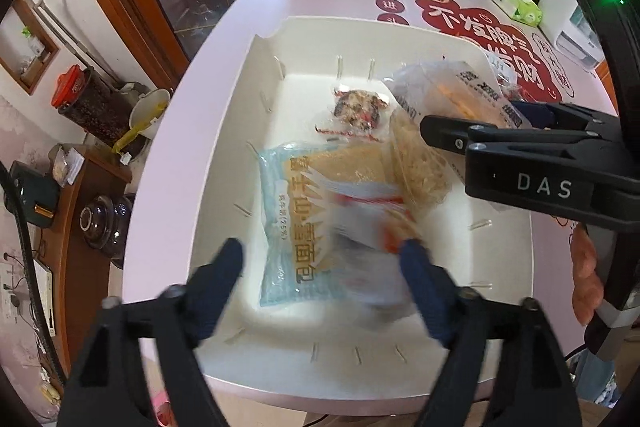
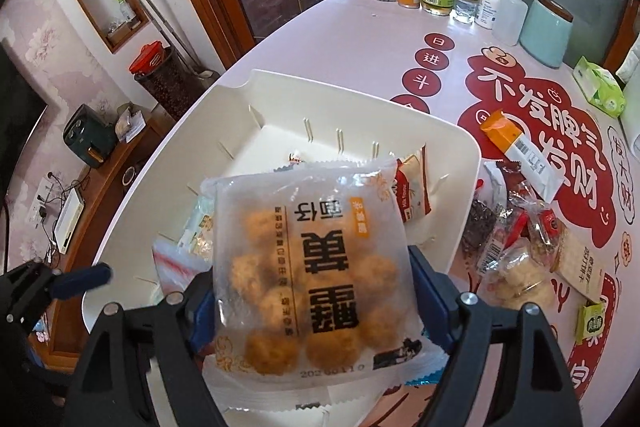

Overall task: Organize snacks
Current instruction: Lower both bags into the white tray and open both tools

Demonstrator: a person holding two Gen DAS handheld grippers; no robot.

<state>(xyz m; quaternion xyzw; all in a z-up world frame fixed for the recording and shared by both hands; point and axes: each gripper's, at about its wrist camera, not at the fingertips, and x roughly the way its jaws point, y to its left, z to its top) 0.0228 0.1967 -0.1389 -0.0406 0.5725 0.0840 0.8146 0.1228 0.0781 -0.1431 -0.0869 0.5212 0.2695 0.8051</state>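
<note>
The right gripper point(image 2: 312, 287) pinches a clear packet of round golden puffs point(image 2: 308, 267), its blue pads point(image 2: 430, 291) pressed on the packet's two side edges, so the jaws stand wide but are loaded. The packet hangs over the near side of the white bin point(image 2: 460, 143), ahead of the fingers, and looks about ready to be let go. The left gripper point(image 1: 320, 283) has its fingers spread with nothing pressed between them; just ahead of and between its fingertips a blurred red-and-white packet point(image 1: 360, 223) lies or falls loose in the bin, on top of a pale blue bread packet point(image 1: 288, 227). Further ahead of those fingers sit a small dark-and-red wrapped sweet point(image 1: 356, 111) and a clear bag of crumbly snack point(image 1: 420, 163). By my reading the job is perhaps half done: several items are already in the bin. Still outside it, to the right of the right gripper's fingers on the pink table point(image 2: 340, 35), lies a loose pile of wrapped snacks point(image 2: 516, 243), an orange-and-white stick packet point(image 2: 520, 151) and a small green packet point(image 2: 592, 323).
</note>
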